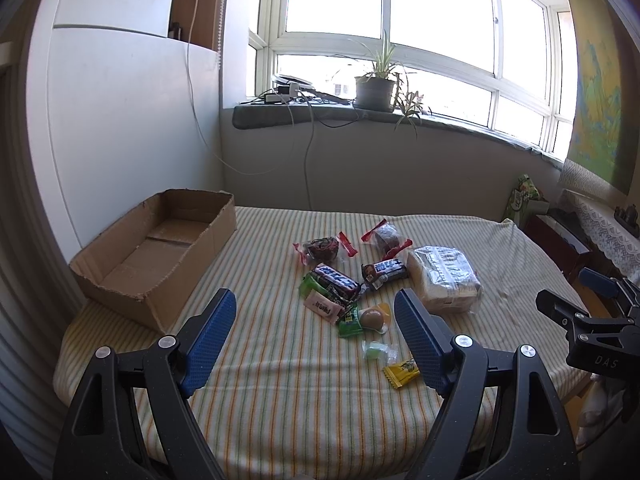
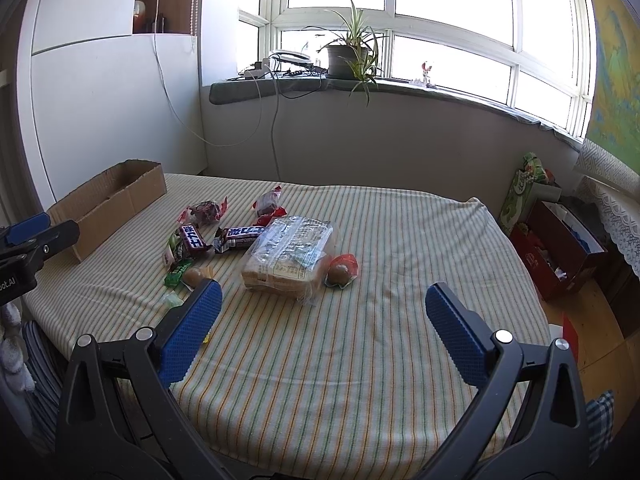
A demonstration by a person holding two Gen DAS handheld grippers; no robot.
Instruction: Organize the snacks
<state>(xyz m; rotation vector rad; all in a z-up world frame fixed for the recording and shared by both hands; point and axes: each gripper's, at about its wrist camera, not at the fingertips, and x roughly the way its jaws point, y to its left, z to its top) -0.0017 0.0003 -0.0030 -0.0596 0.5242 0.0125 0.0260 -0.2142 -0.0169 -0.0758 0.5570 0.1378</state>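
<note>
Nearest the lens in the left wrist view, the left gripper (image 1: 316, 344) is seen with its 2 blue-padded fingers (image 1: 212, 340) spread wide, nothing held between them, above the near part of the striped tablecloth (image 1: 280, 392). In the right wrist view the right gripper (image 2: 324, 340) is likewise held wide apart and empty over bare cloth.

The cardboard box (image 1: 156, 256) is set at the far left of the table, its top open; only its bare floor and walls can be seen inside, and no snack is seen in it.

The snacks are gathered in a loose pile near the middle of the cloth, well apart from the box. The largest, a clear-wrapped bread pack (image 1: 446, 276), lies at the right of the pile. 2 dark chocolate bars (image 1: 336, 280) (image 1: 384, 272) are found just left of it, the left one resting on a green wrapper (image 1: 310, 285) and a pink packet (image 1: 324, 308). Behind them 2 red-ended cake wrappers (image 1: 322, 249) (image 1: 386, 237) are placed. A brown round snack in a clear cup (image 1: 374, 317) lies nearer, beside a green packet (image 1: 349, 320). Nearest of all, a small green candy (image 1: 376, 350) and a yellow candy (image 1: 402, 372) are seen just beside the left gripper's right finger.

A red box (image 2: 560, 248) with unclear contents stands off the table at the right.
</note>
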